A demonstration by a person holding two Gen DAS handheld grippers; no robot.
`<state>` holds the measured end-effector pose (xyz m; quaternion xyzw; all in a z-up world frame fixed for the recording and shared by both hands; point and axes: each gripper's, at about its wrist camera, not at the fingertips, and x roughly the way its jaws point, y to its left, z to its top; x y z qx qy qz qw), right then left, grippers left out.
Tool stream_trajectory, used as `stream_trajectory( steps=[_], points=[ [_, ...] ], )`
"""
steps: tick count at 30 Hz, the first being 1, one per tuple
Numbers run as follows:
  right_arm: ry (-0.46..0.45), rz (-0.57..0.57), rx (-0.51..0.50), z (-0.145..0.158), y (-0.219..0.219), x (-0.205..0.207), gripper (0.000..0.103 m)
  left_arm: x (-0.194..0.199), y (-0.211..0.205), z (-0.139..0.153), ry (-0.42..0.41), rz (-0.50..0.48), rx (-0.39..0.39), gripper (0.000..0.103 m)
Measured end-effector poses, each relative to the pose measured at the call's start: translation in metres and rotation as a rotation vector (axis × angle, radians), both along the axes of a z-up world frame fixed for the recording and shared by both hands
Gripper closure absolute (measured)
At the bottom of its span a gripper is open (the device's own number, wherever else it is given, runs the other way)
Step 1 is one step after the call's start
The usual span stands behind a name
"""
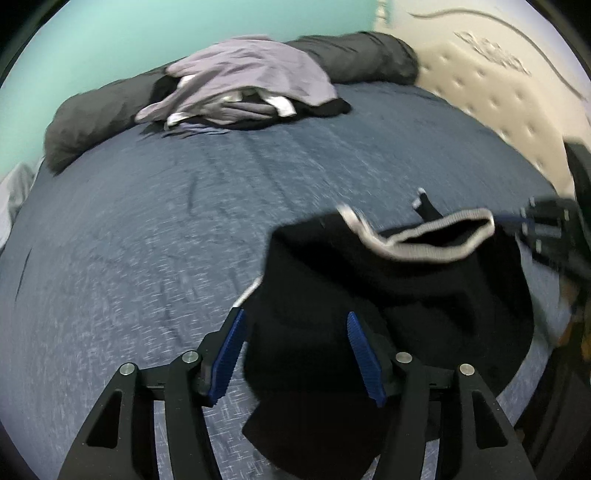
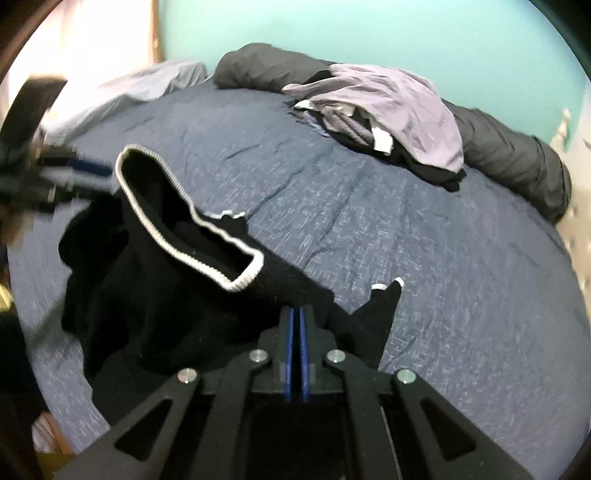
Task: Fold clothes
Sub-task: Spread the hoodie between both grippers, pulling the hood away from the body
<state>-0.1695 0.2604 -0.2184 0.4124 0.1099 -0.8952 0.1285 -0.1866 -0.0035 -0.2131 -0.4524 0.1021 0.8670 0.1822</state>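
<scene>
A black garment (image 1: 332,288) with a white-ribbed neckline (image 1: 424,236) lies bunched on the blue bedspread (image 1: 147,240). My left gripper (image 1: 295,325) is open; the garment's dark body lies between its blue pads (image 1: 364,354), which stand apart on either side of it. My right gripper (image 2: 297,314) is shut, its blue pads together and pinching an edge of the black garment (image 2: 155,288) just below the neckline (image 2: 192,218). The left wrist view shows the right gripper (image 1: 517,221), blurred, at the neckline's right end. The left gripper (image 2: 99,170) appears blurred in the right wrist view.
At the far side of the bed lies a pile of clothes topped by a lilac garment (image 1: 251,70), resting against a dark grey bolster (image 1: 369,55). A cream mattress (image 1: 498,92) stands upright at the right. A teal wall (image 2: 369,29) is behind.
</scene>
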Motion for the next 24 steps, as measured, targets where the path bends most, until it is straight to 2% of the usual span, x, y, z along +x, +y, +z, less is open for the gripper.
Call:
stream_trajectory(
  steps=[3,6,8,10,12,14,21,24],
  points=[
    [-0.007,-0.023,-0.03,0.003,0.01,-0.002,0.1,0.0,0.004,-0.009,-0.009,-0.022,-0.031,0.042],
    [-0.011,-0.031,-0.042,0.006,0.018,-0.002,0.1,-0.002,0.003,-0.011,-0.01,-0.029,-0.008,0.042],
    [-0.011,-0.03,-0.047,0.007,0.021,0.0,0.1,-0.003,0.0,-0.011,-0.007,-0.026,0.014,0.054],
    [-0.009,-0.029,-0.046,0.009,0.023,0.002,0.1,-0.004,-0.002,-0.01,-0.002,-0.023,0.022,0.078],
    [-0.006,-0.029,-0.048,0.011,0.024,0.003,0.1,-0.002,-0.002,-0.007,0.015,-0.029,0.015,0.088],
    [-0.001,-0.03,-0.049,0.015,0.025,0.004,0.1,0.003,-0.002,0.0,0.035,-0.037,0.002,0.089],
    [0.041,-0.068,-0.091,0.041,0.044,0.012,0.103,0.023,-0.03,0.035,0.088,-0.034,0.047,0.09],
    [-0.03,-0.024,-0.186,0.038,0.047,0.007,0.103,0.031,-0.036,0.041,0.087,-0.039,0.043,0.09]
  ],
)
